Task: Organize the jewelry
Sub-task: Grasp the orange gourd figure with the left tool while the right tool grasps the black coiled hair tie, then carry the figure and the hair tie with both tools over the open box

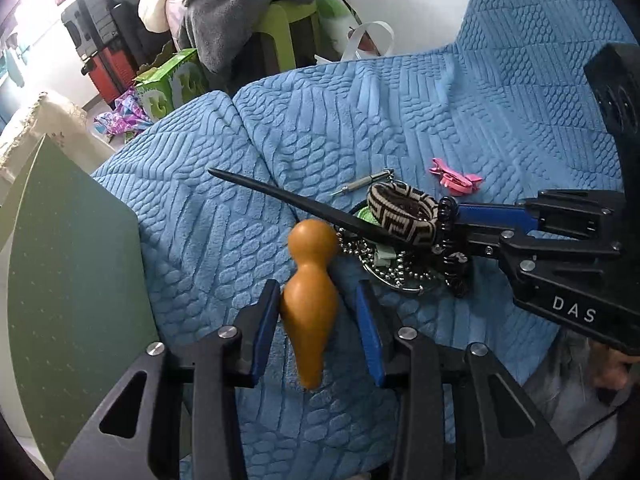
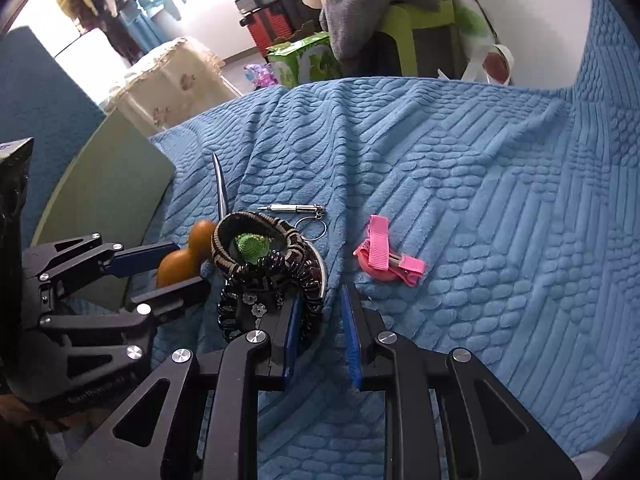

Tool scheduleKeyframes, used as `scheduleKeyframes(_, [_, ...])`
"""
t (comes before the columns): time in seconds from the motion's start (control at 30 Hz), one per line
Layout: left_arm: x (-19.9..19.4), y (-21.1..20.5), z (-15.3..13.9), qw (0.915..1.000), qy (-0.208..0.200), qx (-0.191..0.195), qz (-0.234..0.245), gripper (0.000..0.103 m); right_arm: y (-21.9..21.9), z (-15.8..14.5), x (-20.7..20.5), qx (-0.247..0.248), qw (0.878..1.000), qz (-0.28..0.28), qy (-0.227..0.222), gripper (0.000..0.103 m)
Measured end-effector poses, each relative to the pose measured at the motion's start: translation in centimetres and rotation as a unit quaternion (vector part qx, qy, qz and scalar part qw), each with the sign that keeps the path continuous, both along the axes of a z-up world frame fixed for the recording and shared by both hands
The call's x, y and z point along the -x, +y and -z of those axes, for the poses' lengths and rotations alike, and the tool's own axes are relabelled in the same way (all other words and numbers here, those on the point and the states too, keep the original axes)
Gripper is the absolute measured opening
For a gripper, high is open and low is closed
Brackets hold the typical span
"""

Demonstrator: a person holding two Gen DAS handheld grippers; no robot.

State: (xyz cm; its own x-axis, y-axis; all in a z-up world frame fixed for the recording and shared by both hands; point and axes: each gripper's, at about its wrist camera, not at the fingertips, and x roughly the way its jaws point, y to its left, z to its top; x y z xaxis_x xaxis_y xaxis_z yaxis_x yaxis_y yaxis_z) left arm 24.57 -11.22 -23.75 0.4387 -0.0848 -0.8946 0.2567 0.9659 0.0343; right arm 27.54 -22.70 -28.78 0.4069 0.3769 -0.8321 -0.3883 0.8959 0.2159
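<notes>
An orange wooden gourd [image 1: 310, 300] lies on the blue quilt between the fingers of my left gripper [image 1: 316, 312]. Its left pad touches the gourd, while a gap shows at the right pad, so it is open. From the right wrist view, the gourd [image 2: 180, 260] sits between those same fingers. My right gripper [image 2: 322, 328] is open and straddles the rim of a small metal dish [image 2: 322, 270]. The dish holds a patterned woven bracelet [image 2: 256, 222], a black coil hair tie [image 2: 280, 266], a green crochet piece [image 2: 250, 246] and a bead chain [image 1: 360, 246]. A black hair stick [image 1: 280, 196] lies across the dish.
A pink hair clip [image 2: 384, 256] and a small keyring screwdriver [image 2: 292, 208] lie on the quilt [image 2: 480, 200] beyond the dish. A green board [image 1: 72, 260] borders the quilt on the left. A green stool under a grey blanket [image 1: 256, 12] stands behind.
</notes>
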Motion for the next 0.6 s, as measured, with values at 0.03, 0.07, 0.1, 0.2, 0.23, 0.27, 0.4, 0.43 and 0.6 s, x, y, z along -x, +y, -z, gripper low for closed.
scheduleKeyframes(0.03, [-0.1, 0.2, 0.0, 0.9999, 0.002, 0.006, -0.009, 0.03, 0.2, 0.0, 0.0, 0.003, 1.0, -0.002, -0.001, 0.015])
scheduleKeyframes(0.07, [-0.1, 0.4, 0.0, 0.9998, 0.004, 0.013, -0.015, 0.03, 0.4, 0.0, 0.0, 0.005, 1.0, -0.005, -0.003, 0.013])
scheduleKeyframes(0.1, [-0.1, 0.6, -0.1, 0.9995, 0.004, 0.023, -0.021, 0.03, 0.4, 0.0, 0.0, 0.005, 1.0, -0.007, -0.003, 0.012])
scheduleKeyframes(0.2, [0.0, 1.1, -0.4, 0.9986, -0.003, 0.04, -0.036, 0.03, 0.5, -0.1, -0.1, 0.005, 1.0, -0.006, -0.005, 0.008])
scheduleKeyframes(0.23, [0.1, 1.1, -0.5, 0.998, -0.003, 0.048, -0.04, 0.03, 0.5, -0.1, 0.0, 0.005, 1.0, -0.006, -0.005, 0.007])
scheduleKeyframes(0.27, [0.1, 1.3, -0.6, 0.9974, -0.002, 0.056, -0.045, 0.03, 0.5, -0.2, -0.1, 0.005, 1.0, -0.005, -0.006, 0.007])
scheduleKeyframes(0.4, [0.5, 1.9, -0.6, 0.9932, 0.007, 0.095, -0.067, 0.03, 0.2, -1.0, 0.3, 0.008, 1.0, 0.007, -0.027, 0.007])
scheduleKeyframes(0.43, [0.7, 2.0, -0.7, 0.9922, 0.006, 0.102, -0.072, 0.03, 0.0, -1.4, 0.4, 0.007, 0.999, 0.012, -0.034, 0.007])
scheduleKeyframes(0.6, [1.5, 2.7, -1.4, 0.9885, -0.001, 0.124, -0.087, 0.03, -0.3, -2.4, 0.7, 0.012, 0.998, 0.031, -0.051, 0.007])
